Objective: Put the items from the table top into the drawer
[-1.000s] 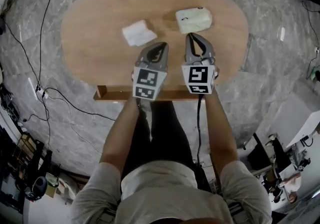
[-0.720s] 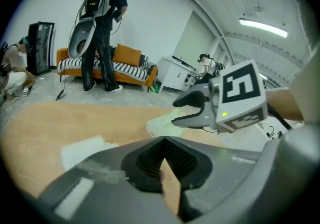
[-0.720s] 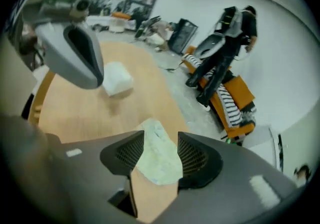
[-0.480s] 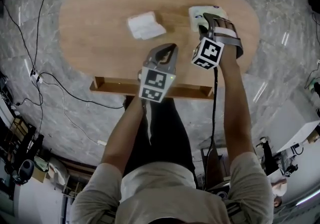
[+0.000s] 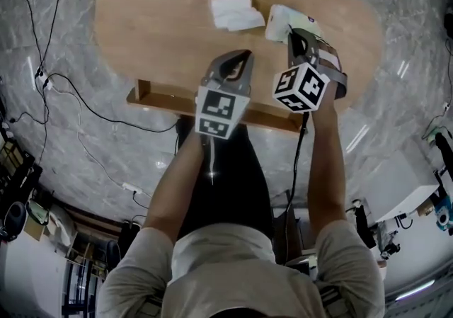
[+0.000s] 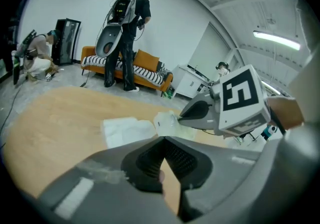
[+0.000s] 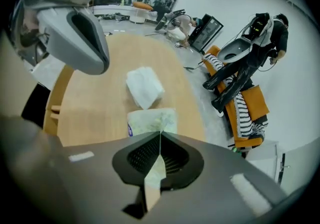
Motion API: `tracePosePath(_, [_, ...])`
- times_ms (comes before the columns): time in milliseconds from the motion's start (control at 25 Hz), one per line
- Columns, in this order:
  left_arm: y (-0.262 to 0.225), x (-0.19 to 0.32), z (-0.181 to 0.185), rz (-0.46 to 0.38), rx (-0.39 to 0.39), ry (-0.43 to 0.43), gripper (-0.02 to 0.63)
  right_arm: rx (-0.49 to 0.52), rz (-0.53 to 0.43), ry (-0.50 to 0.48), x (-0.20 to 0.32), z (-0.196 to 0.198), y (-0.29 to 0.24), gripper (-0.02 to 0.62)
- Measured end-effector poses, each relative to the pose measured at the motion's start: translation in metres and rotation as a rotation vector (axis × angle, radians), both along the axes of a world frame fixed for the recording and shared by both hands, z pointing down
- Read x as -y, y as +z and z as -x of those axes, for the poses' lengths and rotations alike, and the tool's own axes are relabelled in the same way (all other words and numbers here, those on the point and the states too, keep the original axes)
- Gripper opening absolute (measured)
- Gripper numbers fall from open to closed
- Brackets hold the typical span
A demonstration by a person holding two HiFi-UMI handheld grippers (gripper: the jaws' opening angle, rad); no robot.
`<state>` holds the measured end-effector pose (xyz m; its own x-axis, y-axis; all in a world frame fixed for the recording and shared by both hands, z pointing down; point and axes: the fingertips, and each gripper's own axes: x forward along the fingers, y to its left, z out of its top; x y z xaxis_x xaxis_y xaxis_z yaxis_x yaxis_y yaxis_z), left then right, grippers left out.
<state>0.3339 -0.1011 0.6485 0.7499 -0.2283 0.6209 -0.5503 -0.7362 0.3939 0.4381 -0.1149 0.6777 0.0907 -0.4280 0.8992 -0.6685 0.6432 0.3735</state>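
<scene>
Two items are left on the wooden table [image 5: 156, 26]: a tissue pack [image 5: 282, 20] [image 7: 152, 119] and a folded white cloth [image 5: 236, 10] [image 7: 144, 87]. The pack is placed near the table's right part, and the cloth is set just beside it on the left, a narrow strip of wood seen between them.

The pack's near edge is touched by the tips of the right gripper [image 5: 295, 35] [image 7: 160, 135]. Its jaws are pressed together at the tips, and pale wrapper is seen through the slit behind them. Whether any wrapper is pinched cannot be told. In the left gripper view the right gripper's nose [image 6: 181, 116] is seen against the pack [image 6: 170, 122], with the cloth [image 6: 127, 130] beside it.

The left gripper [image 5: 241, 58] [image 6: 162, 139] is held over the table's near edge, short of the cloth and apart from both items. Its jaws are clenched, and only bare table is seen past them.

A wooden ledge [image 5: 170, 100] is seen under the table's near edge, below both grippers. Grey marble floor [image 5: 56, 168] is spread around the table, with black cables [image 5: 71, 97] lying at the left. An orange sofa [image 6: 145, 66] and a standing person [image 6: 127, 18] are seen far behind the table.
</scene>
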Motion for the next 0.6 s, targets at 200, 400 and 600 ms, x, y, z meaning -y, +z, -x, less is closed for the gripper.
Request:
tracePosePath(200, [-0.008, -0.01, 0.045, -0.013, 0.006, -0.057, 0.02, 0.135, -0.03, 0.095, -0.021, 0.05, -0.019, 0.008])
tracePosePath(400, [-0.002, -0.021, 0.11, -0.011, 0.042, -0.139, 0.02, 0.24, -0.026, 0.087, -0.039, 0.118, -0.017, 0.008])
tracePosePath(600, [0.001, -0.035, 0.174, 0.0, 0.073, -0.224, 0.02, 0.322, -0.012, 0.062, -0.057, 0.189, -0.017, 0.008])
